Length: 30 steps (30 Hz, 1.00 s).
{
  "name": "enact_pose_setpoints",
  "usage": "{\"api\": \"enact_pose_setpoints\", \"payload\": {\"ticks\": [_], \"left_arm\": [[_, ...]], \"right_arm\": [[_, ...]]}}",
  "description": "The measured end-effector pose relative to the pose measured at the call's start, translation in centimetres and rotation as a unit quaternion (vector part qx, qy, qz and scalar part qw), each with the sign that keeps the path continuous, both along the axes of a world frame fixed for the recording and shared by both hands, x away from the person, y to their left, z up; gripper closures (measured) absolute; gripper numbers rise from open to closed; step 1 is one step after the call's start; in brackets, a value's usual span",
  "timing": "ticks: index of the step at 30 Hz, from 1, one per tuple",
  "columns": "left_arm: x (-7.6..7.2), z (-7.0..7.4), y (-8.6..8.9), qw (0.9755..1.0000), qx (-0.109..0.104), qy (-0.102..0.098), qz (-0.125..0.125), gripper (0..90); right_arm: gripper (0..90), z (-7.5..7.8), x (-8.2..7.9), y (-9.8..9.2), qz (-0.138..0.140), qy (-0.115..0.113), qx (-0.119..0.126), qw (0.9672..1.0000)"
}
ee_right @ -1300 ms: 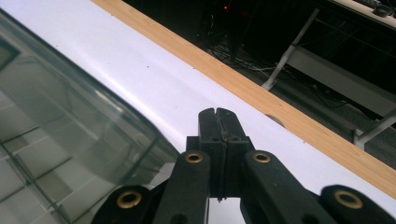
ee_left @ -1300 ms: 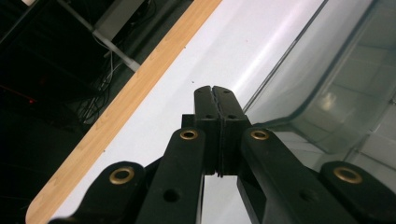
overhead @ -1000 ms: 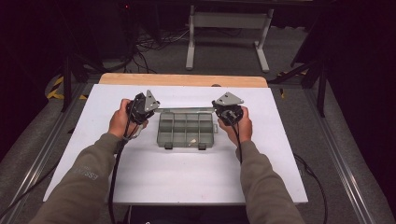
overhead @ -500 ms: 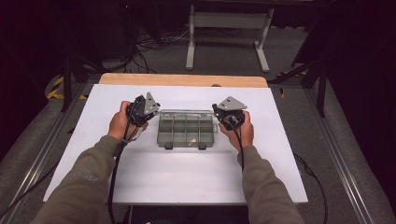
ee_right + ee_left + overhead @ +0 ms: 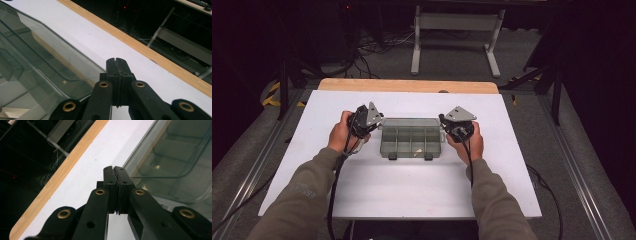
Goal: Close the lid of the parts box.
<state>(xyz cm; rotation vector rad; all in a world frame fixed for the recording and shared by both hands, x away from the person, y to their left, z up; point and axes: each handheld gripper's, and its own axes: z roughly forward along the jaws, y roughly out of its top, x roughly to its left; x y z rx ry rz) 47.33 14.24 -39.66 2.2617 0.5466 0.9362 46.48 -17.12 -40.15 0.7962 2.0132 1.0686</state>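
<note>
A grey compartment box point(image 5: 411, 142) with a clear lid point(image 5: 175, 157) lies in the middle of the white table point(image 5: 412, 190). A small pale piece point(image 5: 416, 151) sits in one of its front compartments. My left gripper point(image 5: 373, 122) is at the box's left end, its jaws shut with nothing between them; its tips point(image 5: 114, 168) lie just beside the lid's edge. My right gripper point(image 5: 450, 126) is at the box's right end, also shut and empty, with its tips point(image 5: 116, 60) next to the lid's point(image 5: 37, 55) corner.
A wooden strip point(image 5: 407, 86) runs along the table's far edge. Beyond it stand a metal frame point(image 5: 454, 22) and floor cables point(image 5: 377, 42). White tabletop stretches in front of the box, between the person's sleeves point(image 5: 307, 195).
The right hand has shifted slightly by the box's right end. The left hand and the box have stayed put. Both grippers remain shut.
</note>
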Motion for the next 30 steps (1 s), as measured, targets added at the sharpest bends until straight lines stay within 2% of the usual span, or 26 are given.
{"api": "enact_pose_setpoints", "payload": {"ticks": [8,11,16,19,23,27,30], "left_arm": [[-0.4,-0.1,-0.3,1.0,0.0,-0.001,-0.004,87.8],[-0.5,0.0,-0.6,0.9999,0.007,-0.006,-0.013,87.7],[-0.7,-0.2,-0.6,0.9999,0.001,0.0,-0.016,87.6],[-1.2,-0.2,-0.5,0.9998,0.0,0.003,-0.018,87.4],[-2.1,-0.4,-0.3,0.9994,-0.003,0.0,-0.035,87.3],[-2.8,-0.5,-0.3,0.9992,0.002,0.001,-0.041,87.3],[-3.5,-0.5,-0.2,0.9988,0.001,-0.001,-0.05,87.2]], "right_arm": [[90.0,-0.1,-0.2,0.5,0.004,-0.002,-0.001,1.0],[90.0,-0.2,-0.4,0.9,0.01,-0.002,-0.009,0.9999],[90.0,-0.2,-0.6,1.1,0.017,0.0,-0.008,0.9998],[90.0,-0.3,-0.9,1.2,0.022,0.002,-0.003,0.9997],[90.0,-0.7,-1.7,1.7,0.034,0.007,-0.009,0.9994],[90.0,-1.0,-2.1,1.9,0.037,0.013,-0.014,0.9991],[90.0,-1.4,-2.5,2.0,0.042,0.023,-0.015,0.9987]]}}
